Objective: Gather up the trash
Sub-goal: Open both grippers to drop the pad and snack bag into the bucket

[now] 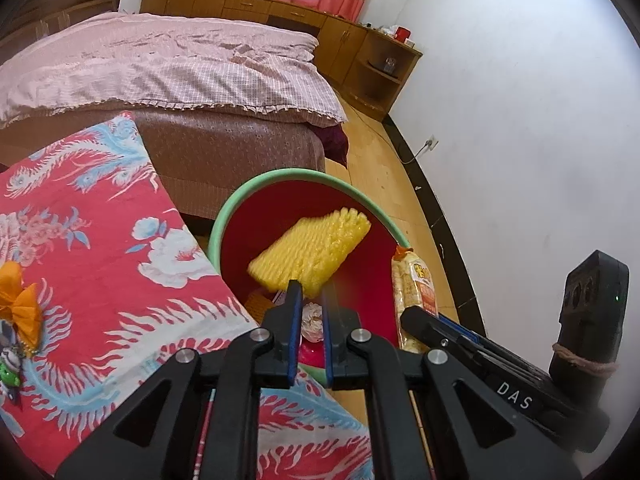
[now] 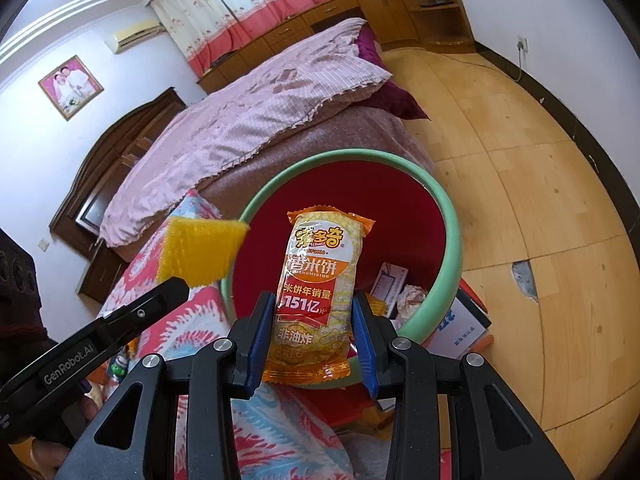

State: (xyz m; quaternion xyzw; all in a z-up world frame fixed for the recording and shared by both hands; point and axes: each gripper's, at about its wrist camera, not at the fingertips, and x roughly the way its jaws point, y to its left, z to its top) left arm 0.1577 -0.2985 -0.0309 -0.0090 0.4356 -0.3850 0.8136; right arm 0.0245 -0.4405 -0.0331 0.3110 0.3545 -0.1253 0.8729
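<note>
My left gripper [image 1: 311, 290] is shut on a yellow foam net sleeve [image 1: 310, 254], which hangs over the mouth of a red bin with a green rim [image 1: 280, 174]. In the right wrist view the same yellow foam net sleeve [image 2: 200, 250] sits at the bin's left rim, held by the left gripper [image 2: 176, 286]. My right gripper [image 2: 314, 304] is shut on a rice cracker packet [image 2: 316, 280], upright above the bin [image 2: 452, 216]. The packet [image 1: 412, 292] and the right gripper [image 1: 416, 316] show at the bin's right edge in the left wrist view. Crumpled paper [image 2: 410, 296] and a small box [image 2: 390, 278] lie inside the bin.
A red floral cloth [image 1: 100, 264] covers the surface left of the bin, with an orange bow [image 1: 20, 300] on it. A bed with a pink quilt [image 1: 168, 64] stands behind. Wooden floor [image 2: 540, 200] spreads right. A white box [image 2: 460, 324] lies beside the bin.
</note>
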